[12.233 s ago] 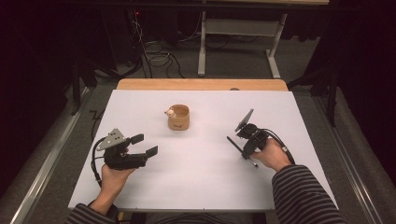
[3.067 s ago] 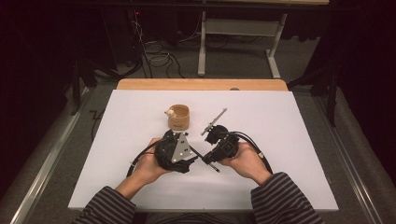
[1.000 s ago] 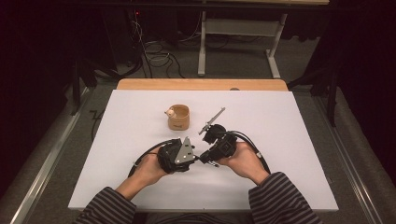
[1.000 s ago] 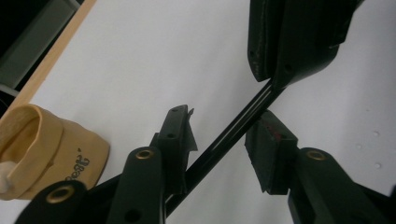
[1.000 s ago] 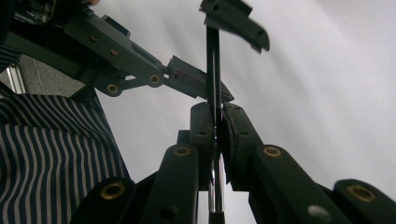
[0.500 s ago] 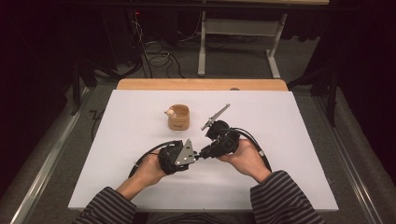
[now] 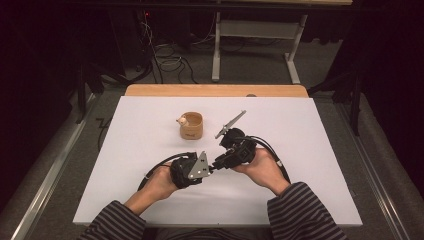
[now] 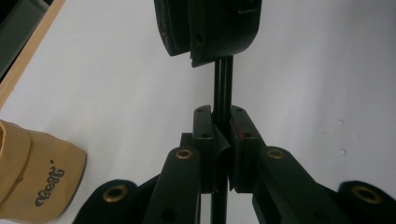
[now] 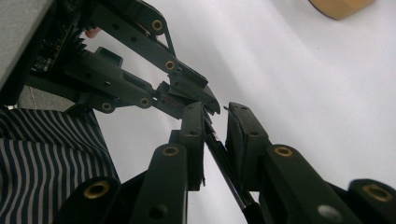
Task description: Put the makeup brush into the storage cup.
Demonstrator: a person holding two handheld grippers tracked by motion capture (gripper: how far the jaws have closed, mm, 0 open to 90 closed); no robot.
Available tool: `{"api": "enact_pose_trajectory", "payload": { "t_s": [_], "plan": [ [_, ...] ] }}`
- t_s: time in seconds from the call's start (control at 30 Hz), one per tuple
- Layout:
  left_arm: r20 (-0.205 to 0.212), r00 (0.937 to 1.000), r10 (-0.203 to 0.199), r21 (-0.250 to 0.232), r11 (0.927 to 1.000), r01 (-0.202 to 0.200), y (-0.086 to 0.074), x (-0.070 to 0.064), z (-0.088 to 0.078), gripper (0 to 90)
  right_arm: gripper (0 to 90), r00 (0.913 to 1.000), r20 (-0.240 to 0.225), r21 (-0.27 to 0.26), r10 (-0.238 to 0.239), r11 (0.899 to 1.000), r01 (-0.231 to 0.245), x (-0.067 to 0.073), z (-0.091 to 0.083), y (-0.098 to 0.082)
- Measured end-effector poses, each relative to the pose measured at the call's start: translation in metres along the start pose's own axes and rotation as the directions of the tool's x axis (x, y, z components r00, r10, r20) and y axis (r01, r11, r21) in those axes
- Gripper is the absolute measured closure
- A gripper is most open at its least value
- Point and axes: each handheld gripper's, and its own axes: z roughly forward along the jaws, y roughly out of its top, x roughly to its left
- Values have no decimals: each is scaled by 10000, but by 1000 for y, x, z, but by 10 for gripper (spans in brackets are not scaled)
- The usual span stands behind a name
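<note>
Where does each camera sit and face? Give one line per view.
High view: above the person's side, looking down on the table; striped sleeves enter below.
Left gripper view: rides the left tool, looking along its jaws at a black rod, wooden cup beside.
Right gripper view: rides the right tool, facing the left tool.
Gripper views share the rod.

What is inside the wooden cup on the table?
In the high view the cup stands upright, with a small pale object at its left rim. The inside is shadowed, and the wall hides the bottom, so other contents cannot be told.
</note>
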Motion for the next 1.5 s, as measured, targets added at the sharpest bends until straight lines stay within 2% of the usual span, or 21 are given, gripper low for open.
{"api": "enact_pose_trajectory", "payload": {
  "t_s": [0.27,0.43,0.7,1.03,1.23,1.37,1.5],
  "plan": [
    [171,9995,-272,52,9996,271,-1,3,1,838,689,9995,285,-570,127,9983,-111,0,-7,-2],
    [298,9981,-536,101,9985,533,-3,7,1,839,676,9984,530,-970,181,9952,-128,-1,-15,-6],
    [421,9959,-807,-32,9967,809,-4,9,1,839,668,9949,805,-1721,606,9840,-461,-7,-29,-17],
    [263,9921,-1230,-127,9923,1233,-7,14,-2,838,668,9913,1070,-2071,770,9769,-535,-13,-39,-33],
    [323,9859,-1642,-262,9859,1651,-9,18,-2,838,668,9899,1200,-2152,749,9754,-477,-10,-40,-38],
    [404,9766,-2113,-539,9755,2133,-10,21,-6,838,669,9897,1239,-2092,719,9768,-448,-9,-37,-41],
    [480,9695,-2405,-703,9674,2434,-11,24,-7,838,690,9902,1243,-2080,639,9774,-370,-6,-34,-43]
  ]
}}
